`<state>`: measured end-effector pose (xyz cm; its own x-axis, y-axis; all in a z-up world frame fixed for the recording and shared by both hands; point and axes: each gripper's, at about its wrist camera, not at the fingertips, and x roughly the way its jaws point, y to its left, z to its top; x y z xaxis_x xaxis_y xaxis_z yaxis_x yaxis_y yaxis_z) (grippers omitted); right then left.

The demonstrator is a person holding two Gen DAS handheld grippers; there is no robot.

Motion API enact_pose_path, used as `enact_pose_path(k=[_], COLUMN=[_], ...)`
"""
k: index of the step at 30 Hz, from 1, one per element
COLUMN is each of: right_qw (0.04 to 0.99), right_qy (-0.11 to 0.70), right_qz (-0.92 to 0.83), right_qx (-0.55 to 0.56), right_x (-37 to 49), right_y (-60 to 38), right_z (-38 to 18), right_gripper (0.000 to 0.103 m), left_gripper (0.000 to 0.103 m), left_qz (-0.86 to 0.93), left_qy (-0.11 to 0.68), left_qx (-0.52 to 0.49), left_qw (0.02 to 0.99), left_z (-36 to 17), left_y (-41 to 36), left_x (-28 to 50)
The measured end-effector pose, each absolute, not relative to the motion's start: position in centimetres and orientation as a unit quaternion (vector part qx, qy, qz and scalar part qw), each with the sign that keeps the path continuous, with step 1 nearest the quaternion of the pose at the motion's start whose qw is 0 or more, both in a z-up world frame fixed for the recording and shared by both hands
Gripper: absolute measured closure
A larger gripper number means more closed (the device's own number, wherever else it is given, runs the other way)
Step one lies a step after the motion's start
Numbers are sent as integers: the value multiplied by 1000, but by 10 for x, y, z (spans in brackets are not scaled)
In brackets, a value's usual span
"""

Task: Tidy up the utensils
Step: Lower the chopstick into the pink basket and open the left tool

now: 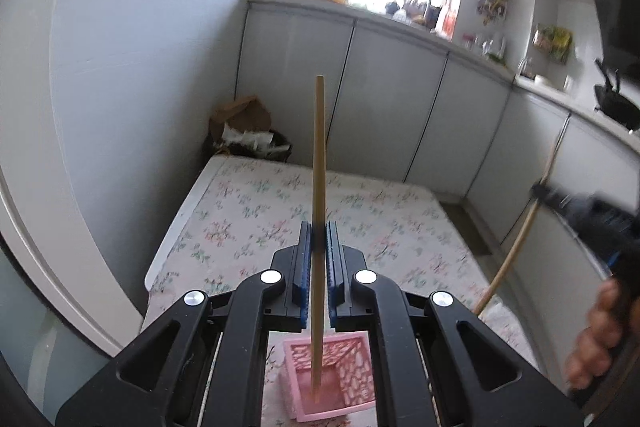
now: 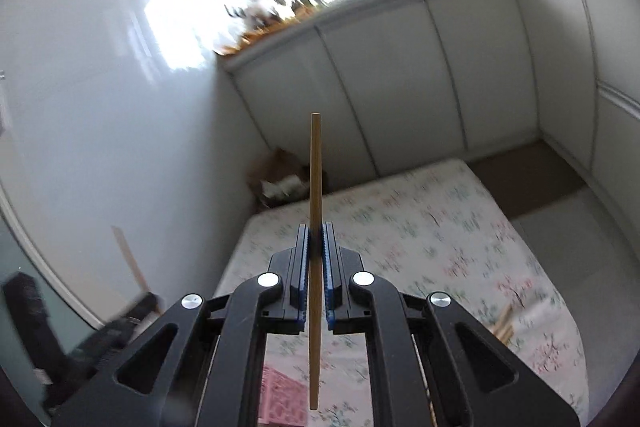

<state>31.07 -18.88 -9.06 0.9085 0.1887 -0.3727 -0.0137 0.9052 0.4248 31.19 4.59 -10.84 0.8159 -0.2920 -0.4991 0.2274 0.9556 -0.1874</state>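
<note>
A chopstick [image 1: 319, 187] is pinched upright by the left gripper [image 1: 319, 239], its tip inside the pink holder [image 1: 352, 379] below. Release should follow a straight descent. Another chopstick [image 2: 315, 227] is pinched by the right gripper [image 2: 316, 239].

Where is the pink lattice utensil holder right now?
In the left wrist view the pink lattice utensil holder sits low on the floral tablecloth, directly under the left hand-held gripper, whose wooden chopstick reaches down into it.
</note>
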Motion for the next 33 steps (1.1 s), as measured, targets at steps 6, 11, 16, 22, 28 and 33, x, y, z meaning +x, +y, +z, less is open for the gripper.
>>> enact_pose_path(k=[6, 11, 16, 22, 28, 33], right_qw=[960, 960, 958, 959, 950, 936], right_qy=[185, 189, 198, 218, 273, 303], right_qz=[82, 102, 124, 136, 145, 166], right_qx=[191, 179, 165, 120, 50, 67], right_x=[308, 310, 315, 321, 330, 333], right_y=[-158, -137, -119, -94, -66, -62], right_z=[-82, -85, -91, -105, -127, -139], right_gripper=[97, 97, 96, 96, 96, 96], left_gripper=[96, 81, 61, 56, 56, 56], left_qz=[-132, -139, -144, -134, -129, -135], left_qy=[318, 363, 345, 331, 327, 321], left_qx=[-53, -57, -102, -135, -144, -153], left_qw=[937, 920, 922, 924, 925, 925], left_z=[-125, -132, -117, -102, -94, -88], left_y=[43, 48, 65, 81, 85, 86], left_x=[326, 330, 323, 314, 310, 307])
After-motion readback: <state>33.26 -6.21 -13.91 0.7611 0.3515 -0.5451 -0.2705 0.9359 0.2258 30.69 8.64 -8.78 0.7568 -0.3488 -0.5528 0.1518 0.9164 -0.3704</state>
